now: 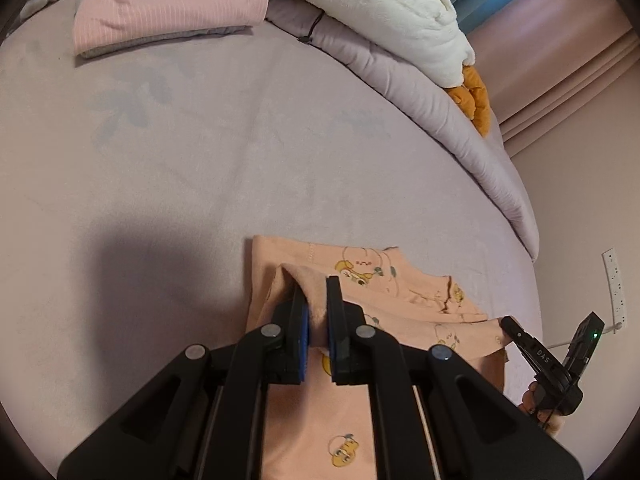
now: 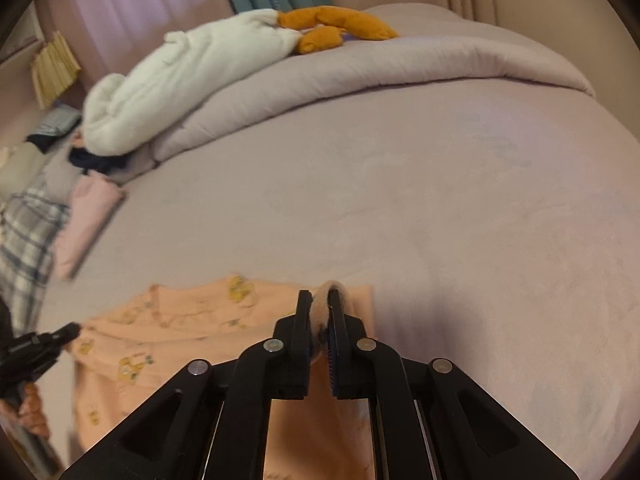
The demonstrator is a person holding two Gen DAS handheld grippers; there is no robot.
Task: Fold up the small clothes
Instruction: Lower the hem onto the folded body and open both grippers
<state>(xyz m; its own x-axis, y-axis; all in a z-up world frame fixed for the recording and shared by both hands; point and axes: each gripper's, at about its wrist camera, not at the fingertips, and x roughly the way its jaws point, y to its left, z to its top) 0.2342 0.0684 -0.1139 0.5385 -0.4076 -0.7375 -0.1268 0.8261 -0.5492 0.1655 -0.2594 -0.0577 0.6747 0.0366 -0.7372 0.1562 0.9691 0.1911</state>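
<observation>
Peach garment (image 1: 400, 280), flat on near edge of bed (image 1: 200, 160), pinched at both near corners.
Left gripper (image 1: 316, 312) and right gripper (image 2: 320, 316) clamped on lifted hem; long axis left-right; fold direction: far.

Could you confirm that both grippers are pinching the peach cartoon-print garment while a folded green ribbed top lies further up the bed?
Not quite: the folded ribbed top is pink, not green, as the left wrist view shows. The left gripper and right gripper do both pinch the peach cartoon-print garment on the bed.
</observation>
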